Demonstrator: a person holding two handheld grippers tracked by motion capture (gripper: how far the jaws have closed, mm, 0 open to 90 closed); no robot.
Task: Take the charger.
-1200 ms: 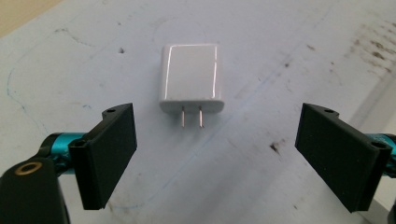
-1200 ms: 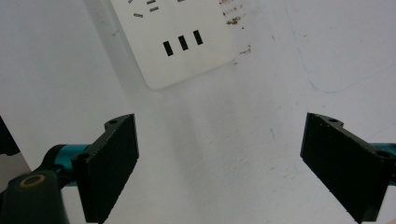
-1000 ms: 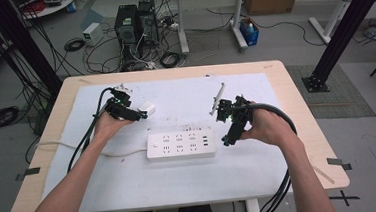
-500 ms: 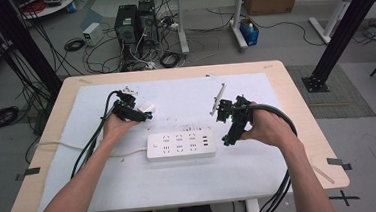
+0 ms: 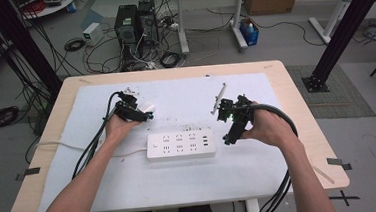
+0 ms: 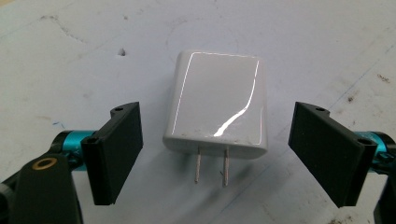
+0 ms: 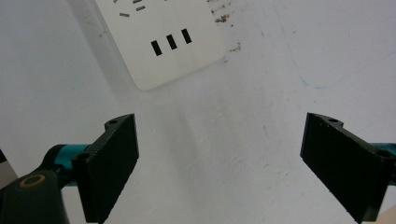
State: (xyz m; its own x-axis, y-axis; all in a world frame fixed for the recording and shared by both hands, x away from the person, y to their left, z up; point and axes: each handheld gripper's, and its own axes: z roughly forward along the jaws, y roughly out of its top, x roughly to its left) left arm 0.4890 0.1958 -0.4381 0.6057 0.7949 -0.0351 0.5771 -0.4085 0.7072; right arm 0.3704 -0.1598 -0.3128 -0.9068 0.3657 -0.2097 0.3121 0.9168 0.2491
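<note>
While the left gripper (image 6: pixel 217 154) brackets a glossy white rectangular plug-in charger (image 6: pixel 217 105), its jaws have just been closing in, yet neither pad touches it.

Lying flat on the white table cover (image 5: pixel 191 178), the charger points its two metal prongs (image 6: pixel 212 167) toward six o'clock in the left gripper view; in the high view it sits at eleven o'clock from the white plastic power strip (image 5: pixel 180 145). At three o'clock of that strip, the right gripper (image 7: pixel 222 163) hangs wide apart over bare cover, holding nothing.

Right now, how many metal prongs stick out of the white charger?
2: both prongs sit side by side on the charger end facing the left gripper, whose jaws flank it without touching.
</note>
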